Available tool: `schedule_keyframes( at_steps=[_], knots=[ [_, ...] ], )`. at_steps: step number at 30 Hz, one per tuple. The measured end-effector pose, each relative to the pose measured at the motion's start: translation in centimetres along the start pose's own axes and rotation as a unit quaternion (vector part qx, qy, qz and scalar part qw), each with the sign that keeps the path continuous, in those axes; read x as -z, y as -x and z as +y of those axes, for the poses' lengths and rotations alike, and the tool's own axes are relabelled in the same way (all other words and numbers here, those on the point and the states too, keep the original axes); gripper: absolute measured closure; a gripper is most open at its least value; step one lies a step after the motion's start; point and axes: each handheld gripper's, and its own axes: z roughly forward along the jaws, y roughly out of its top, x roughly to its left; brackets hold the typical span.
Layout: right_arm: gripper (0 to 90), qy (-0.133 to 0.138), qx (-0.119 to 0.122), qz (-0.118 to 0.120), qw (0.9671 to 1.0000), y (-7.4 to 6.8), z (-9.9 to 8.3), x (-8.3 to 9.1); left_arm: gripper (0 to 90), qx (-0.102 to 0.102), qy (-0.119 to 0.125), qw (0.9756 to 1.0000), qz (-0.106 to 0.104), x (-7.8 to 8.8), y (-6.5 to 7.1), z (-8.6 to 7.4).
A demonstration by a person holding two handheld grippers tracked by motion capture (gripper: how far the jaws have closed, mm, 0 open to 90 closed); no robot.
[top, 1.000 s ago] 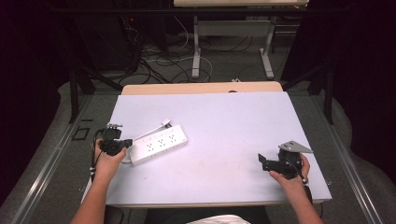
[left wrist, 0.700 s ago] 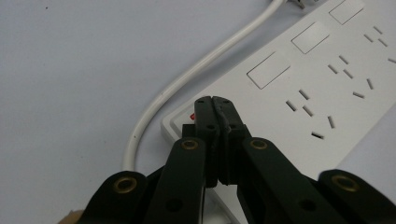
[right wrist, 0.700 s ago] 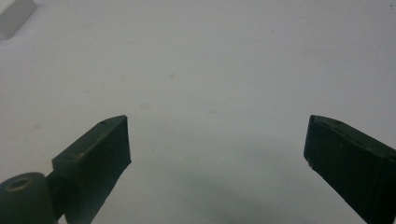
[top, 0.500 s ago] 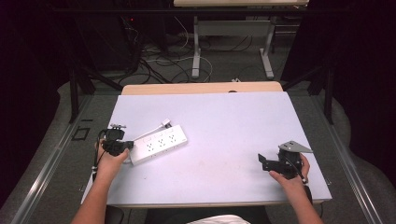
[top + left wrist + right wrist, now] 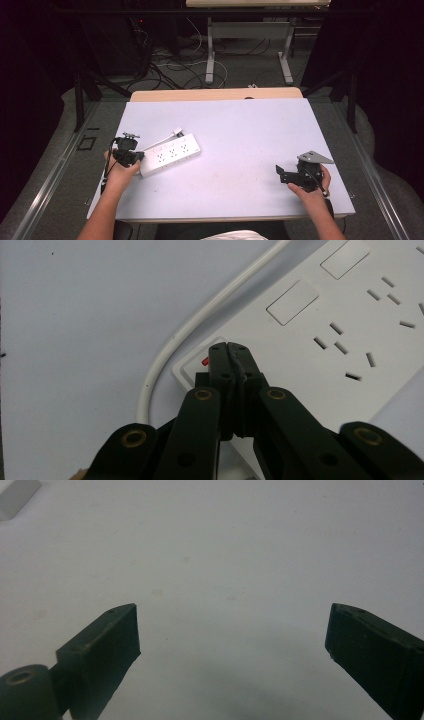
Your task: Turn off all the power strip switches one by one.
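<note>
On the white table (image 5: 240,130) we count one white power strip (image 5: 170,154), lying flat near the left edge, with one white cable (image 5: 200,320) curving from its near end. We see two grippers. Our left gripper (image 5: 231,352) rests its closed tips on that end of the strip, beside one red switch (image 5: 204,361). Our right gripper (image 5: 232,630) sits well to the strip's right, jaws wide and empty.

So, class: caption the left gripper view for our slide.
Shut left hand-held gripper tips at the white power strip's red-lit switch end.
</note>
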Motion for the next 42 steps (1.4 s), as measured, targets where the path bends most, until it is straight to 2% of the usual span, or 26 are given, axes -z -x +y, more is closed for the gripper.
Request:
schedule_keyframes(
  at_steps=[4, 5, 6, 8, 11, 14, 16, 21, 25, 26, 27, 29, 32, 35, 38, 39, 42],
  knots=[
    [6.7, -0.001, 0.001, -0.002, 1.0, 0.0, 0.0, 0.1, 90.0, 0.024, 0.023, 0.9993, -0.019, 0.0, -0.6, -0.5],
    [6.7, -0.001, 0.001, -0.002, 1.0, 0.0, 0.0, 0.1, 90.0, 0.024, 0.023, 0.9993, -0.019, 0.0, -0.6, -0.5],
    [6.8, 0.001, 0.0, 0.0, 1.0, 0.0, 0.0, 0.0, 90.0, 0.035, 0.026, 0.9986, -0.031, 0.1, -0.9, -0.6],
    [6.8, 0.0, -0.003, 0.0, 1.0, 0.0, 0.0, 0.0, 90.0, 0.041, 0.033, 0.998, -0.037, 0.2, -1.1, -0.6],
    [6.8, 0.0, -0.001, -0.003, 1.0, 0.1, 0.0, -0.1, 90.0, 0.04, 0.036, 0.9978, -0.039, 0.2, -1.2, -0.7],
    [6.7, -0.002, 0.001, -0.001, 1.0, 0.1, 0.0, -0.1, 85.5, 0.035, 0.031, 0.9977, -0.048, 0.2, -1.2, -0.6],
    [6.8, -0.004, 0.003, -0.001, 1.0, 0.1, -0.1, -0.1, 85.6, 0.034, 0.028, 0.9978, -0.049, 0.3, -1.1, -0.4],
    [6.9, -0.003, 0.0, 0.001, 1.0, 0.0, -0.1, -0.1, 86.3, 0.031, 0.045, 0.9976, -0.042, 0.7, -1.0, 0.0],
    [7.0, -0.003, 0.0, 0.001, 1.0, 0.0, -0.1, -0.1, 86.3, 0.029, 0.049, 0.9974, -0.044, 1.0, -0.9, 0.2],
    [7.0, -0.003, 0.0, 0.001, 1.0, 0.0, -0.1, -0.1, 86.3, 0.033, 0.052, 0.9971, -0.043, 1.0, -0.8, 0.3],
    [7.0, -0.003, 0.001, 0.0, 1.0, 0.0, -0.1, -0.1, 86.0, 0.027, 0.047, 0.9974, -0.047, 1.2, -0.8, 0.5],
    [6.9, -0.004, -0.001, 0.001, 1.0, -0.1, -0.1, -0.1, 84.2, 0.032, 0.058, 0.997, -0.04, 1.2, -0.6, 0.7],
    [7.0, -0.002, -0.002, -0.001, 1.0, -0.1, -0.1, -0.1, 82.0, 0.029, 0.049, 0.9966, -0.06, 1.5, -0.4, 1.2],
    [6.9, -0.004, -0.005, 0.0, 1.0, -0.1, -0.2, 0.0, 80.7, 0.028, 0.057, 0.9962, -0.059, 1.4, -0.2, 1.6],
    [7.0, -0.003, -0.003, -0.003, 1.0, 0.0, -0.2, 0.0, 78.9, 0.024, 0.055, 0.9966, -0.056, 1.5, -0.1, 1.9],
    [7.0, -0.003, -0.004, -0.002, 1.0, 0.0, -0.2, 0.0, 79.2, 0.021, 0.048, 0.9965, -0.065, 1.5, -0.2, 2.2],
    [7.0, -0.003, -0.006, -0.001, 1.0, 0.0, -0.2, 0.0, 80.9, 0.014, 0.041, 0.997, -0.064, 1.4, -0.2, 2.5]
  ],
)
